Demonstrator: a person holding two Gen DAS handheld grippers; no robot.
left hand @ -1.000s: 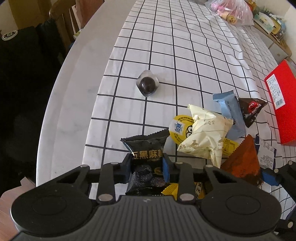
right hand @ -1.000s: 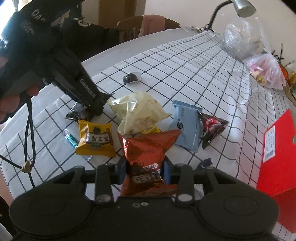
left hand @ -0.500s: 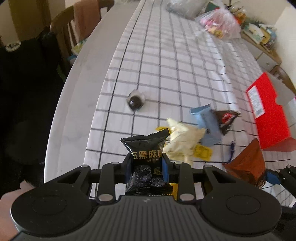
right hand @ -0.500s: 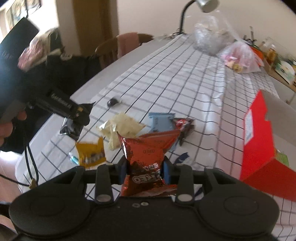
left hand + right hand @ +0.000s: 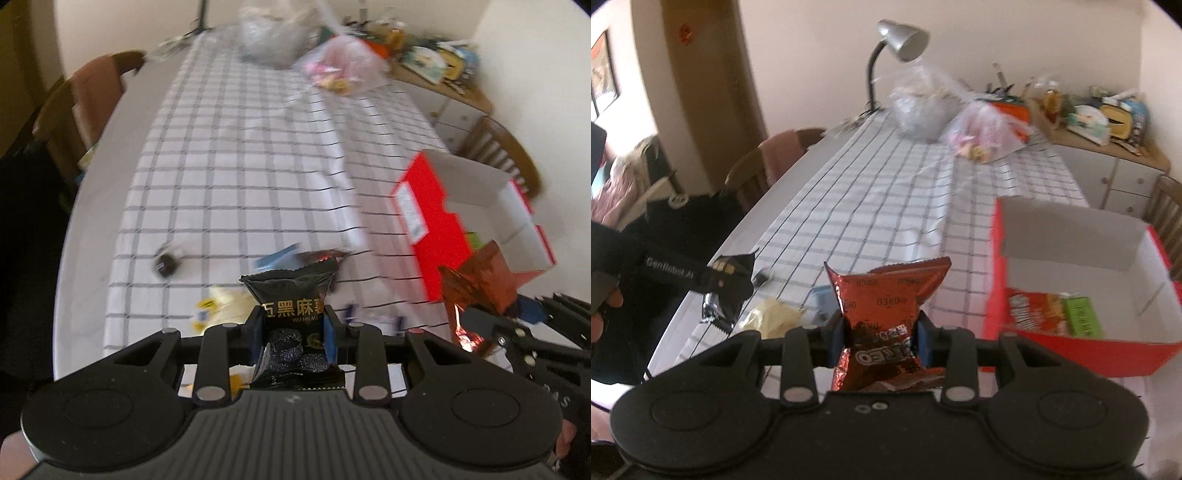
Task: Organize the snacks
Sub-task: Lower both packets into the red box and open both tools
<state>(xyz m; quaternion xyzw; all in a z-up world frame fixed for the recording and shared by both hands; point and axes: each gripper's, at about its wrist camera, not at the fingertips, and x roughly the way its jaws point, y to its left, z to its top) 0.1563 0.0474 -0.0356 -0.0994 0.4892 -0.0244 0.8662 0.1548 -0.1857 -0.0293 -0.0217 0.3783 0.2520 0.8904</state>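
Note:
My left gripper is shut on a black snack packet with gold characters, held above the table. It also shows in the right wrist view. My right gripper is shut on a red Oreo packet, seen at the right in the left wrist view. An open red box with white inside stands to the right and holds an orange packet and a green one. Loose on the checked cloth lie a cream packet, a blue packet and a dark round sweet.
Clear plastic bags of items and a desk lamp stand at the table's far end. A wooden chair is at the left edge. A cluttered sideboard is at the back right.
Both grippers have risen and tilted up with their packets, so the table's far end and the box's inside now show. The loose snacks stay on the cloth.

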